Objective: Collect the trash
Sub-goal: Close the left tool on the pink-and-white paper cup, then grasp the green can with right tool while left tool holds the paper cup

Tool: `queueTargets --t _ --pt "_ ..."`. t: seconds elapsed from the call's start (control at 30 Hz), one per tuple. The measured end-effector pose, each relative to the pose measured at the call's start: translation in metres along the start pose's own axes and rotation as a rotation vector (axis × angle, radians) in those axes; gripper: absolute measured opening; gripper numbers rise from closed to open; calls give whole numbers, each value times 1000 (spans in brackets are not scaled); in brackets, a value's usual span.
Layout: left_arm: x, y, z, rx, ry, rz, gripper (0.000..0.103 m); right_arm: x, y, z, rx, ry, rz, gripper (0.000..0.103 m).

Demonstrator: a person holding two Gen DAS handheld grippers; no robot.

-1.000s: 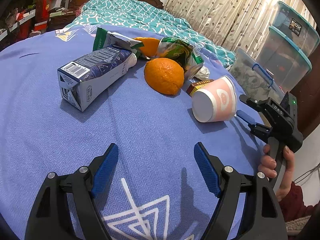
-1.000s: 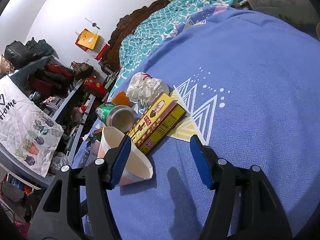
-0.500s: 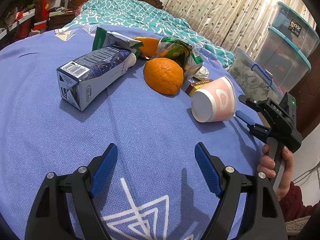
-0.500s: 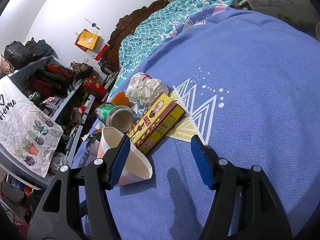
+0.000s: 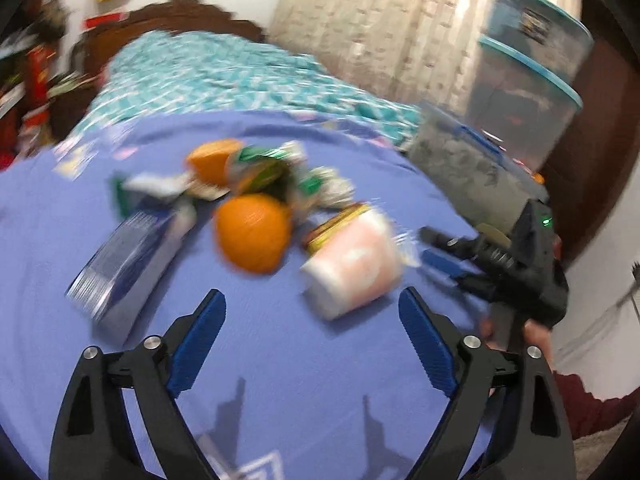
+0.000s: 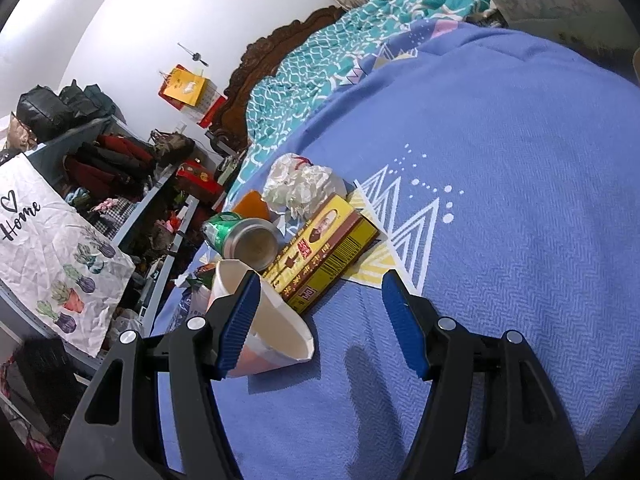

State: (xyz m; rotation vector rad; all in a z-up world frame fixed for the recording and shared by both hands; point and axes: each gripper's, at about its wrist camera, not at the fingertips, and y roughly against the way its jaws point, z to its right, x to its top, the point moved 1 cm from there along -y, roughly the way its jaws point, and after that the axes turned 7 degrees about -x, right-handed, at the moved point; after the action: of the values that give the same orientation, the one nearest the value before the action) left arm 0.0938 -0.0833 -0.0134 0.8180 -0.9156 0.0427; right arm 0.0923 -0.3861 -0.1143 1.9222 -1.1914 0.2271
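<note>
The trash lies in a heap on the blue bedspread (image 5: 304, 380). It includes a blue carton (image 5: 132, 256), an orange (image 5: 252, 232), a crushed green can (image 6: 248, 238), a yellow box (image 6: 324, 248), crumpled white paper (image 6: 300, 184) and a pink-and-white paper cup (image 5: 352, 268) on its side. My left gripper (image 5: 311, 300) hovers short of the heap; its jaws are opening and hold nothing. My right gripper (image 6: 322, 280) is open and low over the bed. Its left finger overlaps the cup (image 6: 276, 332) in the right wrist view. The left wrist view shows its tips (image 5: 430, 246) just right of the cup, apart from it.
Stacked clear storage boxes with teal lids (image 5: 532, 92) stand past the bed's right edge, in front of a curtain. A teal patterned blanket (image 5: 224, 76) covers the head end by a carved headboard. Cluttered shelves (image 6: 120, 184) run along the far side. A hand (image 5: 536, 332) holds the right gripper.
The left view has lifted and rolled and is now blurred, the heap sits lower and further off, and the left jaws stand wider. The right gripper has not moved.
</note>
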Motion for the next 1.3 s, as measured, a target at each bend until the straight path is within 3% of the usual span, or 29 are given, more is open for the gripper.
queueTargets --t 0.13,0.27,0.33,0.37,0.47,0.57,0.87,1.03,1.17,1.23,1.27,1.3 --pt "22 -47 23 -11 -149 -82 85 1 1 4 25 -26 4 66" --pt "30 -94 19 -55 -154 -210 84 2 0 11 52 -73 -3 66" --pt "26 -109 11 -75 -113 -261 62 2 -1 15 65 -100 -10 66" --pt "22 -112 7 -103 -84 -276 57 2 -2 17 69 -110 -14 66" --pt "14 -96 9 -144 -62 -236 45 3 -3 20 78 -135 -23 66" --pt "0 -73 9 -135 -42 -194 42 2 -5 16 53 -114 -31 66" --pt "-54 17 -51 -71 206 -74 41 -3 -16 -17 -70 61 -124 69" --pt "-70 51 -81 -7 301 -10 42 16 -29 -77 -102 309 -126 73" --pt "-71 55 -90 20 329 6 44 31 -64 -139 -150 549 -136 76" --pt "-69 51 -92 29 354 -5 55 35 -92 -165 -183 660 -191 77" --pt "-70 49 -93 29 366 -6 74 36 -103 -173 -203 694 -213 77" --pt "-70 49 -96 27 377 1 79 37 -117 -181 -237 733 -243 77"
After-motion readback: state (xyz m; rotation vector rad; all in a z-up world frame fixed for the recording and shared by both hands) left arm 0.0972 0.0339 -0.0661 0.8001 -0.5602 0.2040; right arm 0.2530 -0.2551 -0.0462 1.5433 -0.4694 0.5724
